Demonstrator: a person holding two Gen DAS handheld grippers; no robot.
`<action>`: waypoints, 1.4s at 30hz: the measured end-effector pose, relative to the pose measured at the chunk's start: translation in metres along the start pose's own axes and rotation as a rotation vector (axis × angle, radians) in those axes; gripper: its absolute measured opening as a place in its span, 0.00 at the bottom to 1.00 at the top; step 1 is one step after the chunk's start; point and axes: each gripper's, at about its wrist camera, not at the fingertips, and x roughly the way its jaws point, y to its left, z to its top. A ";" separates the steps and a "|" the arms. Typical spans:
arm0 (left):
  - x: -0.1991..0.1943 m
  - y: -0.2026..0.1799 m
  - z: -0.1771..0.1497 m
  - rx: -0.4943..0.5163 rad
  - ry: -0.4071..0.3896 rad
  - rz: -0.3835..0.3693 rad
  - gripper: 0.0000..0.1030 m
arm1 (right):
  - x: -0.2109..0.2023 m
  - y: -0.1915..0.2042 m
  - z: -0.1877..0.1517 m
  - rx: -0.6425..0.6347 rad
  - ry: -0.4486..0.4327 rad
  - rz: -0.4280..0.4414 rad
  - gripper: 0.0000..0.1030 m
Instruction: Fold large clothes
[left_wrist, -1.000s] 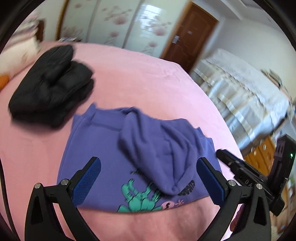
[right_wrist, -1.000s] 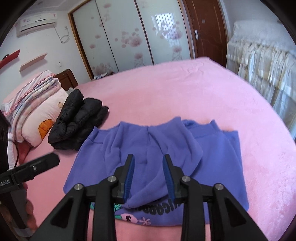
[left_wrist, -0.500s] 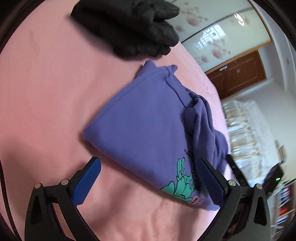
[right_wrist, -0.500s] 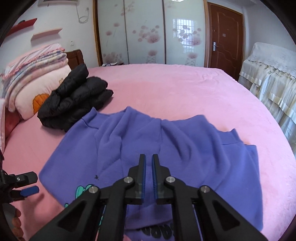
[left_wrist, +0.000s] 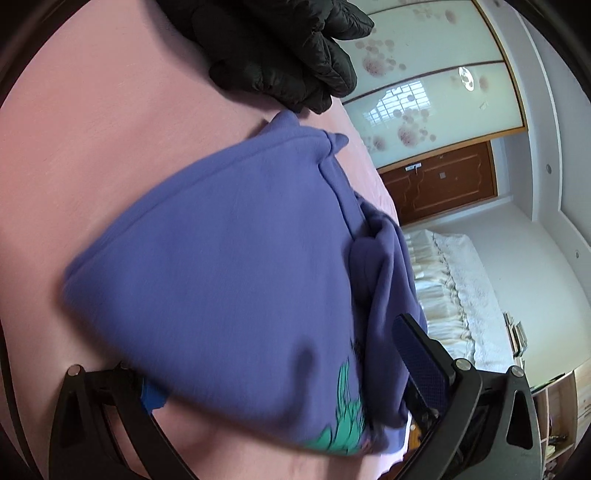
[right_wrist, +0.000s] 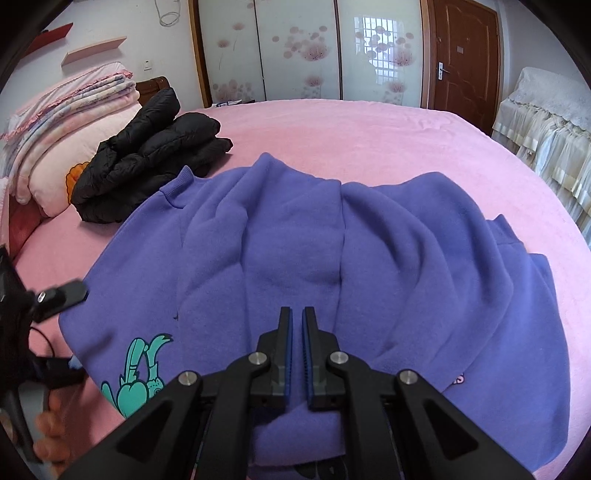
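Far left on the pink bed (right_wrist: 369, 125): stacked pink quilts and a cream pillow (right_wrist: 62, 147), then a folded black puffer jacket (right_wrist: 151, 155). Mid-bed: folded purple fleece hoodie with a teal print (right_wrist: 332, 258), hood on top, spread over the pink cover. Left tool (left_wrist: 280, 373) at the hoodie's near left edge, blue pads wide apart, cloth between them, not pinched. Right tool (right_wrist: 297, 332) above the hood, jaws together, nothing visibly clamped. Far right: brown wooden door (right_wrist: 461, 62).
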 end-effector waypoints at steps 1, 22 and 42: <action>0.000 0.000 0.003 -0.005 -0.010 -0.003 0.99 | 0.000 0.000 0.000 -0.003 -0.001 0.002 0.05; -0.024 -0.165 -0.045 0.660 -0.151 0.040 0.14 | 0.009 -0.014 -0.027 0.107 -0.006 0.092 0.05; 0.027 -0.263 -0.128 1.062 -0.003 -0.018 0.18 | -0.025 -0.098 -0.055 0.479 0.041 0.373 0.00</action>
